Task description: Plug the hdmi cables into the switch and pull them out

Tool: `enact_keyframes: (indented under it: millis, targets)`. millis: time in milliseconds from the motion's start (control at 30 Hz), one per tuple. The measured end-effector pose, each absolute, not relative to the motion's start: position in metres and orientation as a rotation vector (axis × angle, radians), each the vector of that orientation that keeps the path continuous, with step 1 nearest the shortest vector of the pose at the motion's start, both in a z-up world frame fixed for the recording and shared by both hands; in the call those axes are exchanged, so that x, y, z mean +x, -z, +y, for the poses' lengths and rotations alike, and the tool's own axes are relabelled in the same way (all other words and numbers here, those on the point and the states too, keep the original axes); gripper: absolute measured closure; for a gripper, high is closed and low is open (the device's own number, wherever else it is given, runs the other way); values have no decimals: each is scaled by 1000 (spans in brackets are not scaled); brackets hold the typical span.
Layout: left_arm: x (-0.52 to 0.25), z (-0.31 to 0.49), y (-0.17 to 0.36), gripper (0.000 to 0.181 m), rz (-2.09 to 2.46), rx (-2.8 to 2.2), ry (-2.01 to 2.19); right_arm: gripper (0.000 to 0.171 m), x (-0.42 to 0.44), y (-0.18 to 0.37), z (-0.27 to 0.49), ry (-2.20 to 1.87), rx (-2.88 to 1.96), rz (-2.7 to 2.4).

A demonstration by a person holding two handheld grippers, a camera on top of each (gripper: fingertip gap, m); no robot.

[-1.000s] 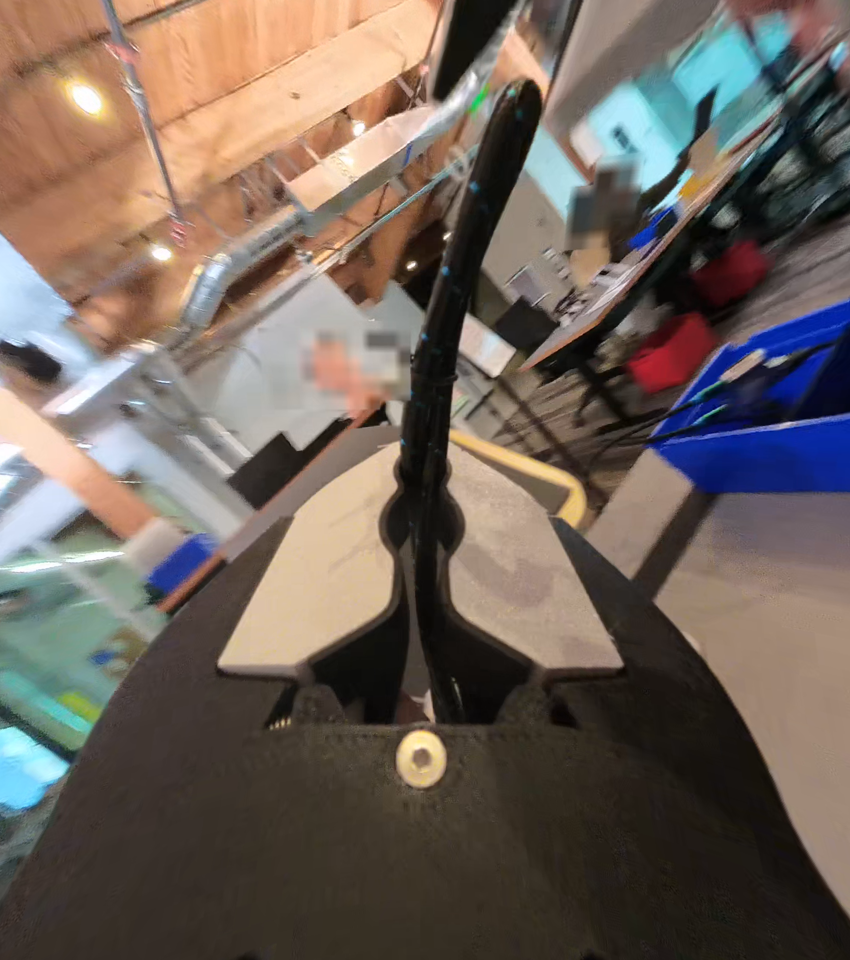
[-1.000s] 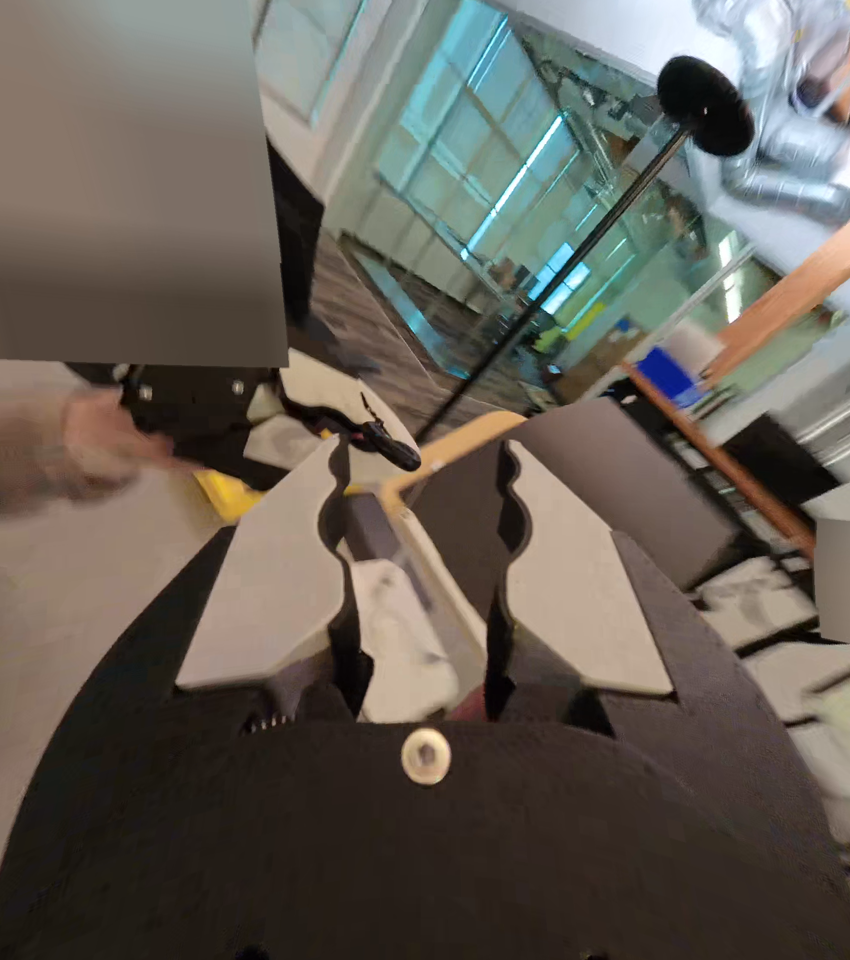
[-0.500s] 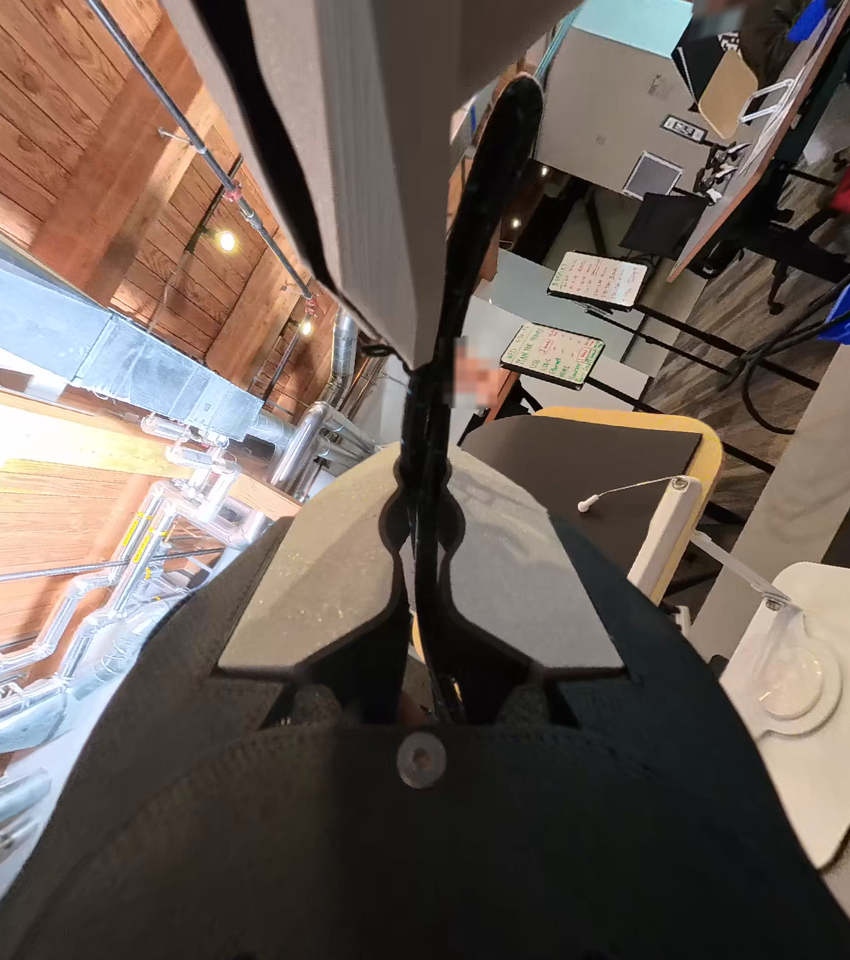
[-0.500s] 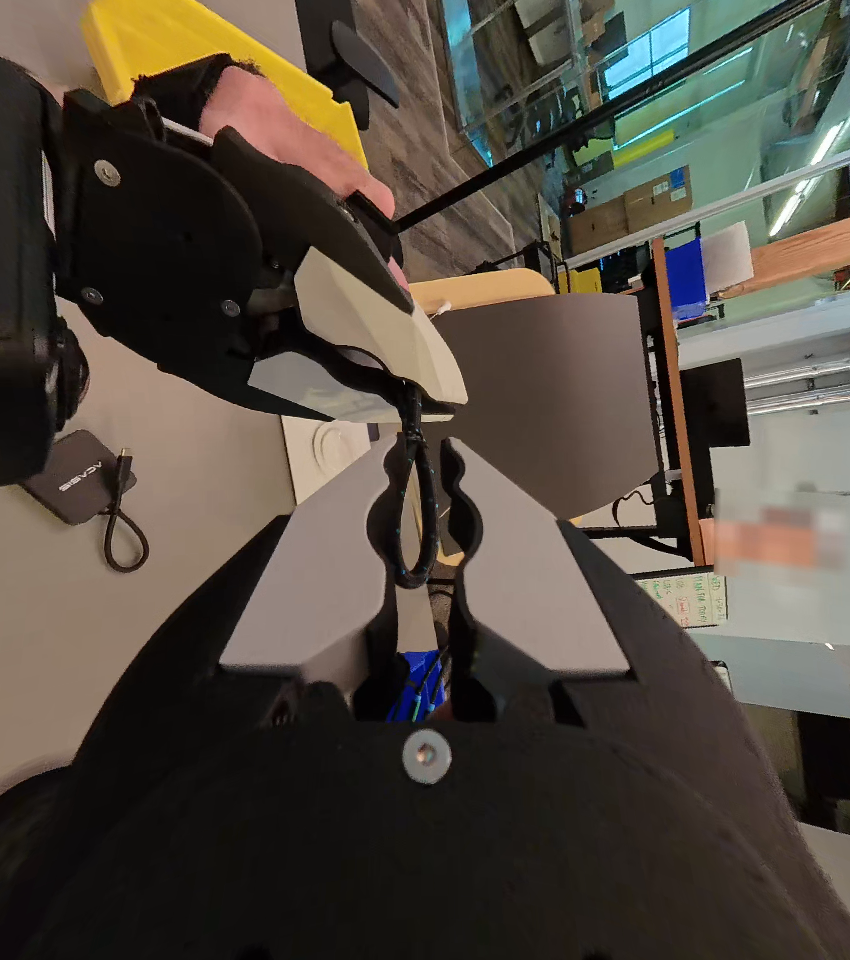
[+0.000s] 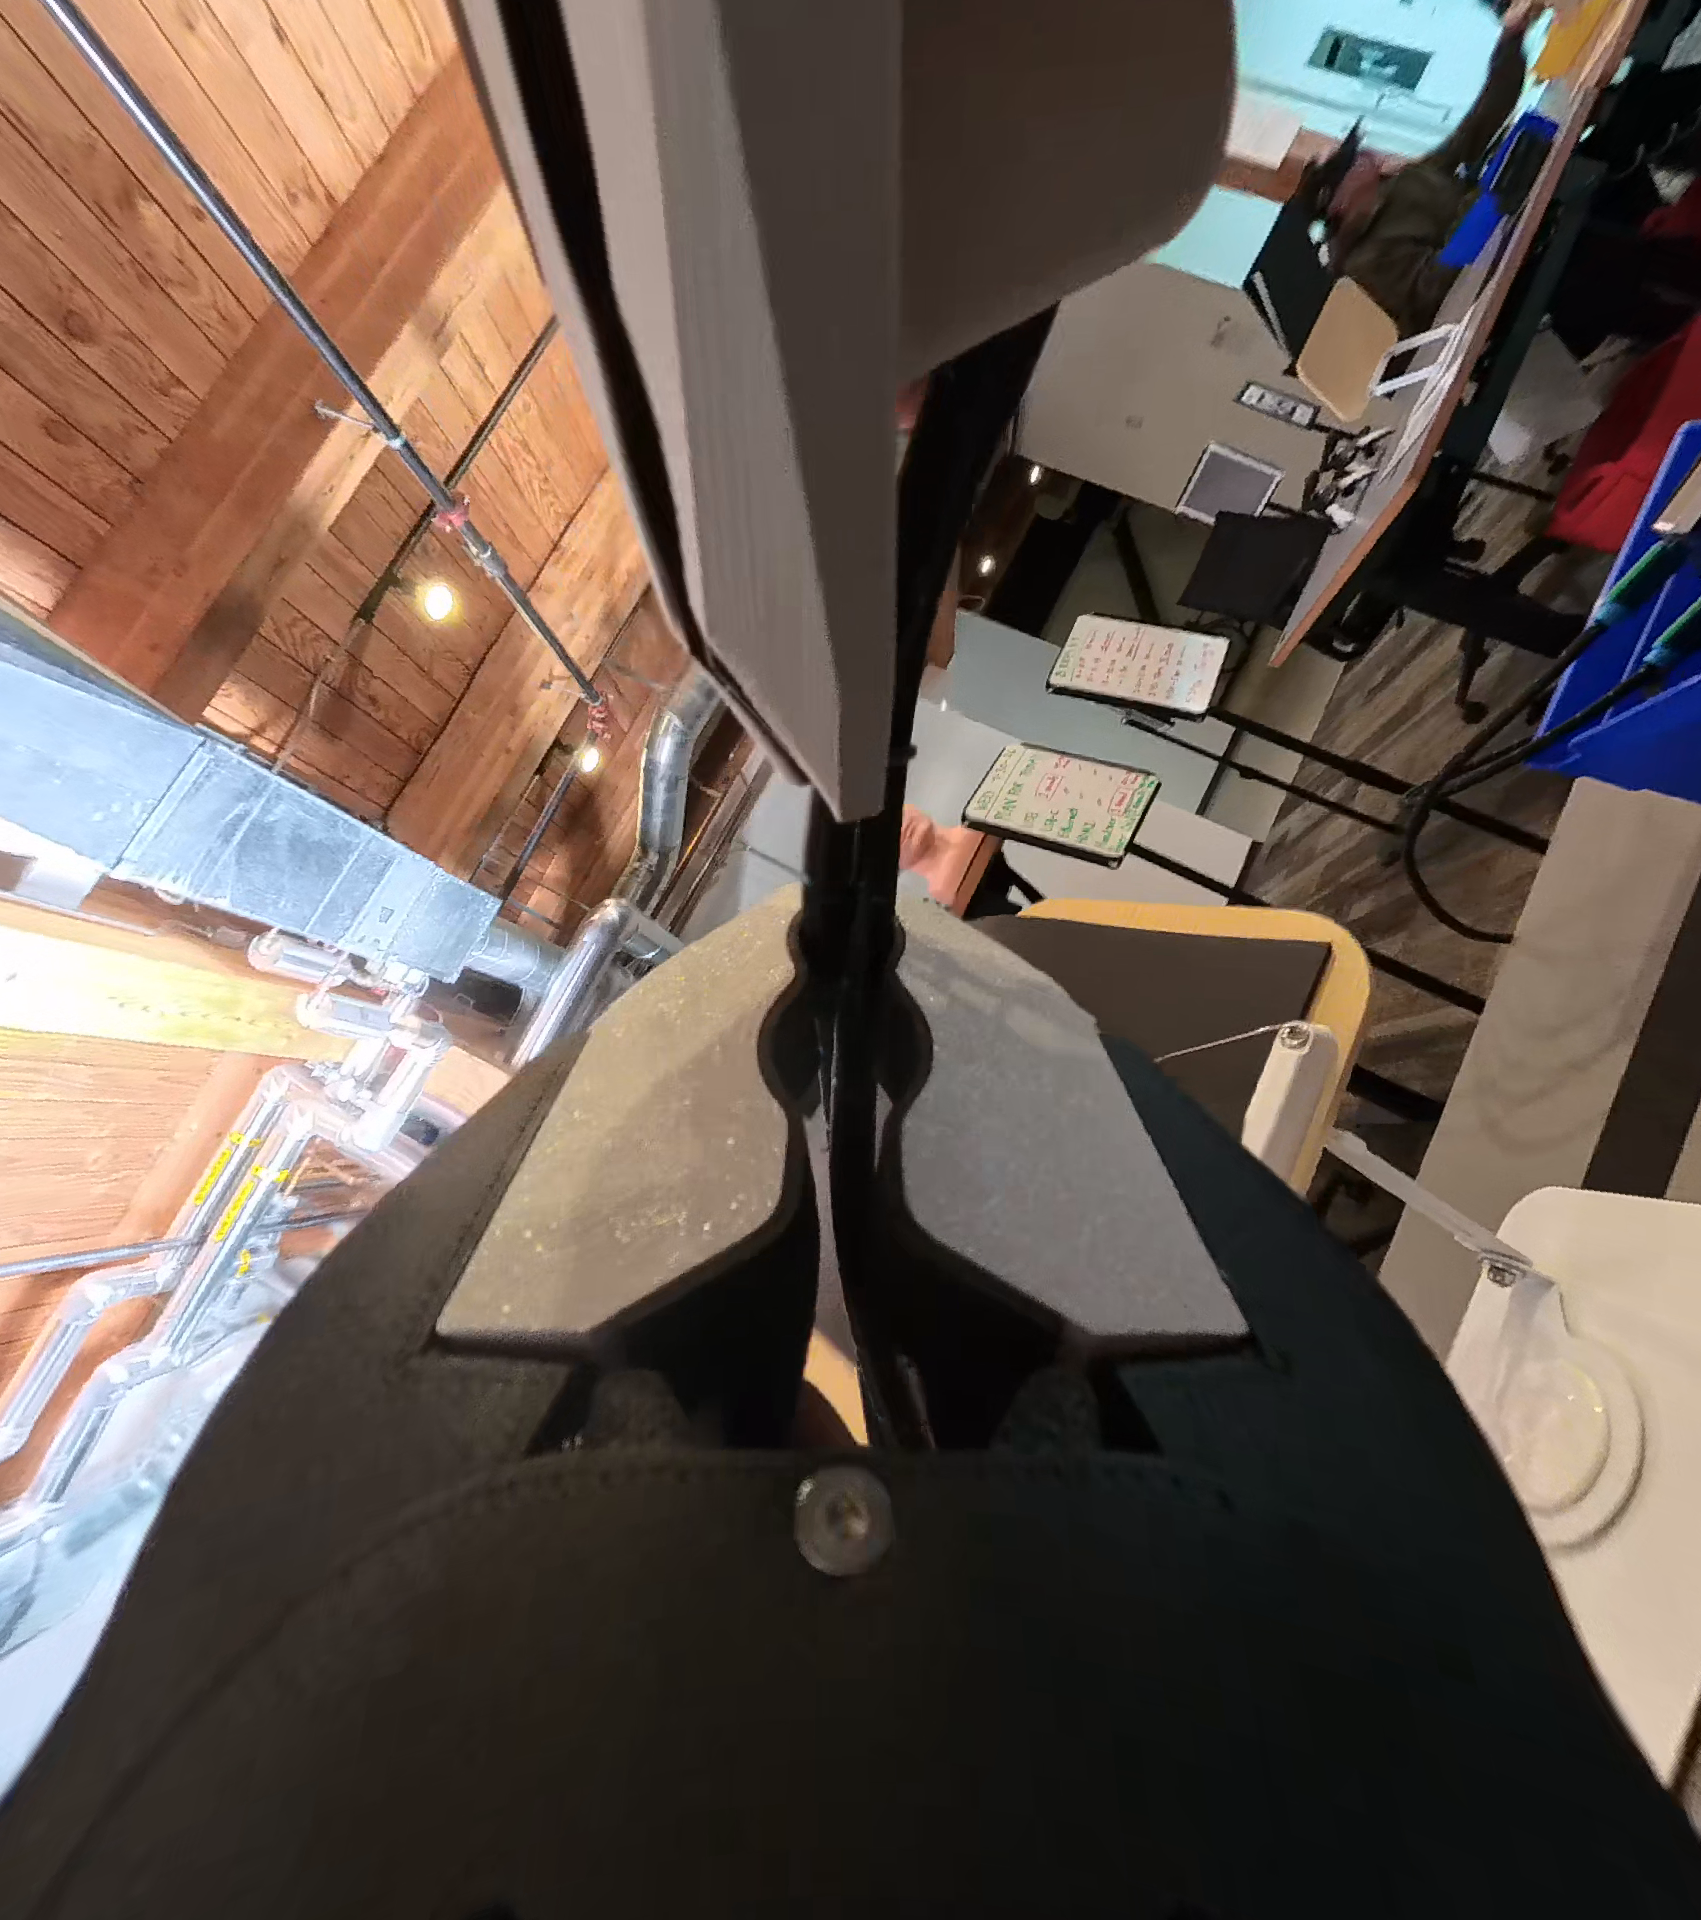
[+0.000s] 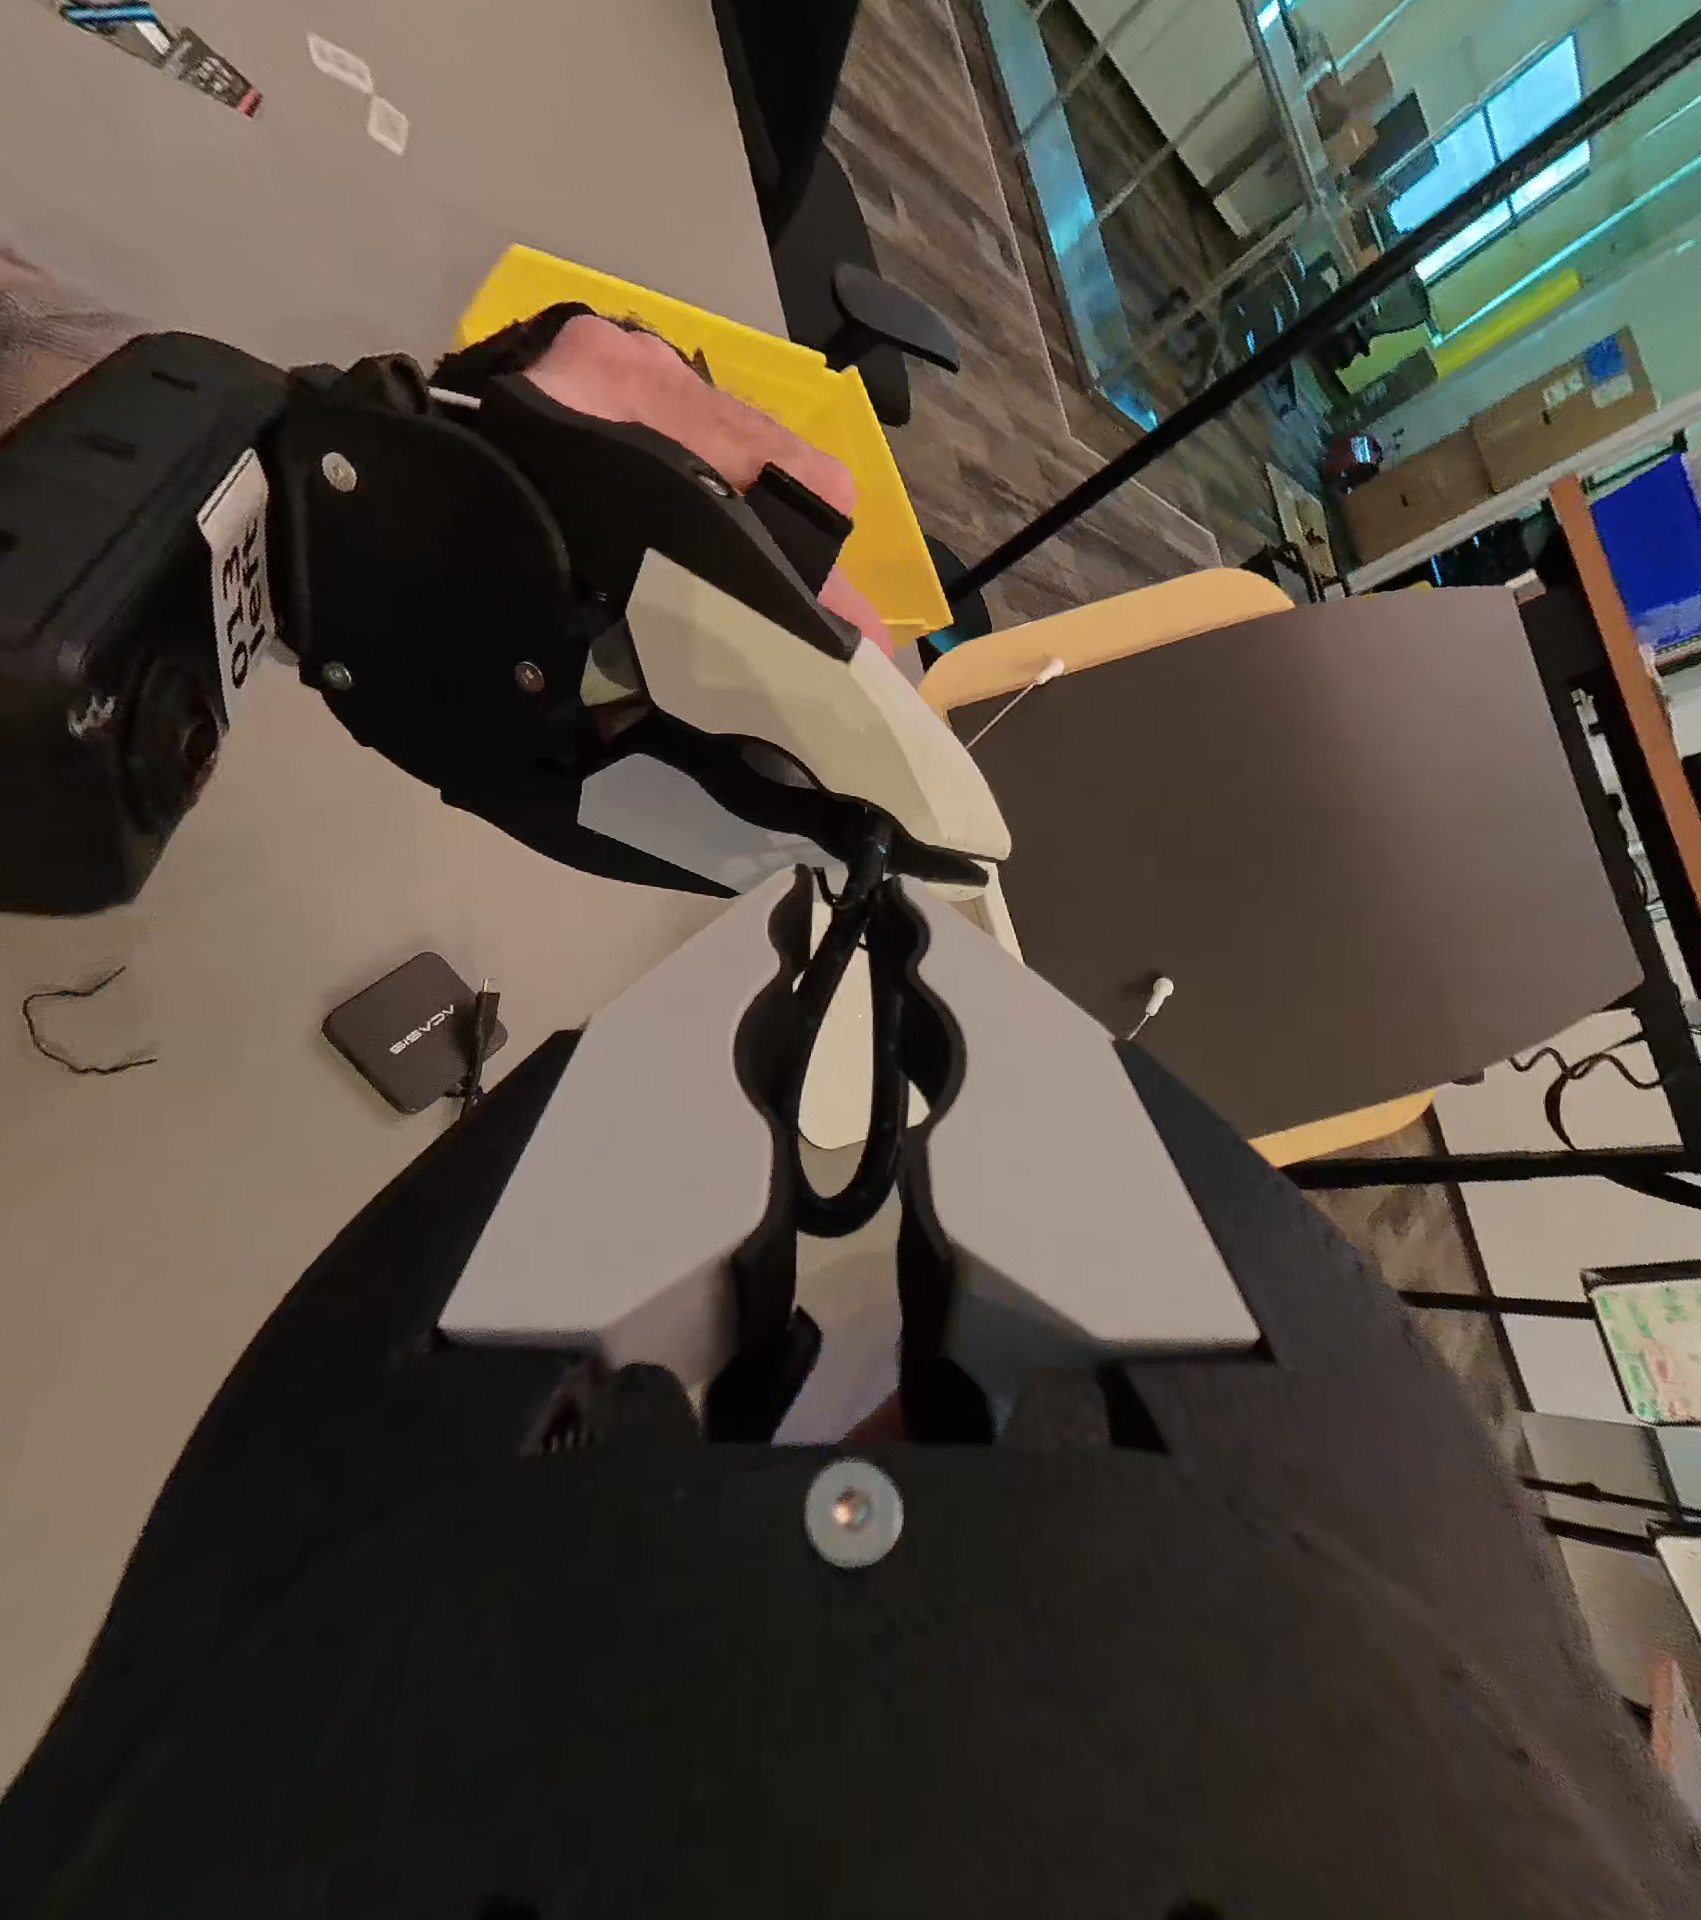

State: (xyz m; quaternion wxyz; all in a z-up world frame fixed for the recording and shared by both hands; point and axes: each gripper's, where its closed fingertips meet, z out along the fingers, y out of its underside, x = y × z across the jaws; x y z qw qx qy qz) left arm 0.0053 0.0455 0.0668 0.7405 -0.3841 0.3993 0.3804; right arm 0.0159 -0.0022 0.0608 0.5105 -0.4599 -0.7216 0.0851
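Closer now, both grippers' fingers pinch the black cable [image 6: 851,1049] above the grey table [image 6: 233,1299].

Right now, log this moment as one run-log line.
left tongs: shut on black braided cable | right tongs: closing around cable loop, grip unclear | small black switch box: on grey table, unplugged

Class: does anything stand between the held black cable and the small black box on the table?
Nothing visible does. The cable is up between the left hand-held gripper and the right hand-held gripper; only bare table lies toward the black box.
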Motion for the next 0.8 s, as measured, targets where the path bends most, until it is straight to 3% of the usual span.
enact_keyframes:
  millis: [267,533,800]
  targets:
    - [13,38,-64,176,924,-772,-814,159,22,-59,-15,-485,-1165,-1729]
    - [22,34,-58,176,971,-682,-872,171,31,-55,-20,-862,-1301,-1587]
    - [25,42,-47,178,954,-653,-929,171,42,-46,8,-1197,-1569,-993]
